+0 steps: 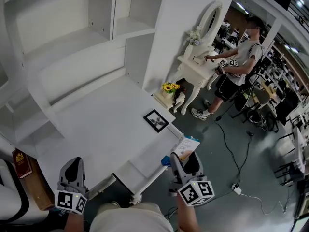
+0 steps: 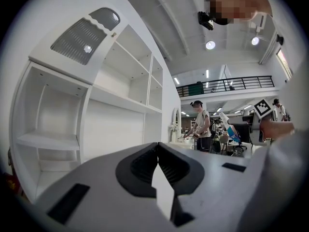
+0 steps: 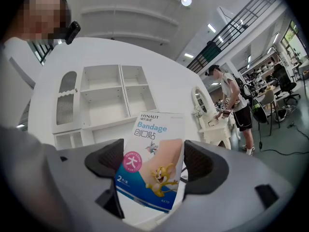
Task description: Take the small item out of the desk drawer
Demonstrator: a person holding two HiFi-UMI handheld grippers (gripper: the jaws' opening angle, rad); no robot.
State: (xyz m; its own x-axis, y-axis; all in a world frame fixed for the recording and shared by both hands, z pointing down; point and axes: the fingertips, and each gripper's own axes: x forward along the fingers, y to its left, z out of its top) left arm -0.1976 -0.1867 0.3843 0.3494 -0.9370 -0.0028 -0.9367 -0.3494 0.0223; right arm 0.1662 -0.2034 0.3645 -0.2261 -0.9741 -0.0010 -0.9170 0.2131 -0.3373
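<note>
Both forearms reach in from the bottom of the head view, each hand gripping a grey plastic tool behind its marker cube. The left tool (image 1: 73, 164) points up over the near left corner of the surface (image 1: 106, 129). Its own view shows its ribbed black pads (image 2: 142, 166) pressed together at the tips with nothing between them. The right tool (image 1: 185, 159) is held off the surface's front right edge, over the grey floor, and is tilted upward. Its jaws are part way apart and clamp the two long sides of the box (image 3: 154, 149). This is a flat, glossy cardboard bandage pack, white at the top and blue at the bottom, printed with a cartoon mouse and a pink disc. In the head view the box stands out past the jaws, just beside the drawer (image 1: 140, 170), a shallow white tray that appears pulled out from the front edge. The surface is smooth, matte white and rectangular; a small black-framed picture (image 1: 156, 120) lies flat near its right edge.
</note>
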